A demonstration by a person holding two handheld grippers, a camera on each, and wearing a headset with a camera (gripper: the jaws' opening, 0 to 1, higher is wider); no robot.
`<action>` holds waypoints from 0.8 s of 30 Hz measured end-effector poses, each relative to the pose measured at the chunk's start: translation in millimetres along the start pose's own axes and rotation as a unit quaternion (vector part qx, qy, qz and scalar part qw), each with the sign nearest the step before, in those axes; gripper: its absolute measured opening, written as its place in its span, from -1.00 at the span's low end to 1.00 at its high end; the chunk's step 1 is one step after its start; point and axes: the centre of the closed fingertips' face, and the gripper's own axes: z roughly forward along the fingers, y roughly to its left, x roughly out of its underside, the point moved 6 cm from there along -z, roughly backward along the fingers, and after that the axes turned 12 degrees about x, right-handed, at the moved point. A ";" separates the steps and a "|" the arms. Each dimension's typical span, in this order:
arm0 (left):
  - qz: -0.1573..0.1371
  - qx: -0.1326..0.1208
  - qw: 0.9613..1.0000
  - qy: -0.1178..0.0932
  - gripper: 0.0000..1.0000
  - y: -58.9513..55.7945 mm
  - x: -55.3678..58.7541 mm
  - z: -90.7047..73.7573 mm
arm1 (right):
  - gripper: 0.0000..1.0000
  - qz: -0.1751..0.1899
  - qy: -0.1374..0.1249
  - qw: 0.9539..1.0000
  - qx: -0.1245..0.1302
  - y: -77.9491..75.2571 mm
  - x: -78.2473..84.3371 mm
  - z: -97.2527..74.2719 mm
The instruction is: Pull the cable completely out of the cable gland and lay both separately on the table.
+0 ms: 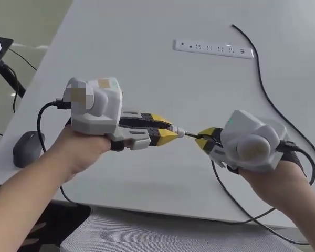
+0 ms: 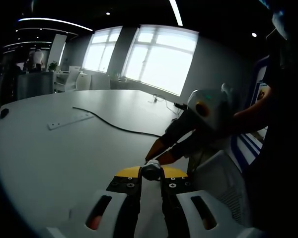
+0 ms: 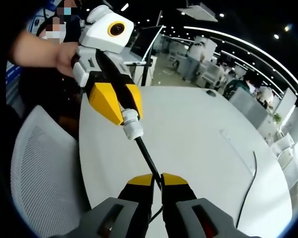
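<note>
One white cable gland (image 1: pixel 178 131) sits pinched in the closed jaws of the left gripper (image 1: pixel 170 132). One thin black cable (image 1: pixel 191 135) runs straight out of its end into the right gripper (image 1: pixel 202 139), whose jaws are clamped around it a short way along. The cable is not yet out of the gland. Both are held in the air over the counter (image 1: pixel 147 68), near its front edge, with the two grippers facing tip to tip and not touching. Beyond them the white counter lies bare as far as one power strip (image 1: pixel 212 48), and one black cord (image 1: pixel 262 84) curves down the right side. One mouse (image 1: pixel 26 148) rests by the left edge. A mesh chair (image 1: pixel 131 233) stands just below the front edge.
</note>
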 end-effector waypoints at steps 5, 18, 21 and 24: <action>0.000 0.000 1.000 -0.001 -0.71 -0.1 -0.1 -0.8 | -1.00 -0.003 0.003 1.000 0.006 -2.9 3.9 -0.8; -0.003 -0.005 1.000 -0.009 -0.71 -1.4 0.0 -5.3 | -1.00 -0.025 0.008 0.999 0.022 -10.3 13.6 -2.1; -0.002 -0.006 1.000 -0.009 -0.71 -1.4 -0.1 -5.6 | -1.00 -0.026 0.007 0.999 0.023 -10.7 14.5 -2.4; -0.004 -0.005 1.000 -0.013 -0.71 -1.4 -1.2 -5.8 | -1.00 -0.030 0.008 0.999 0.025 -11.4 15.0 -2.8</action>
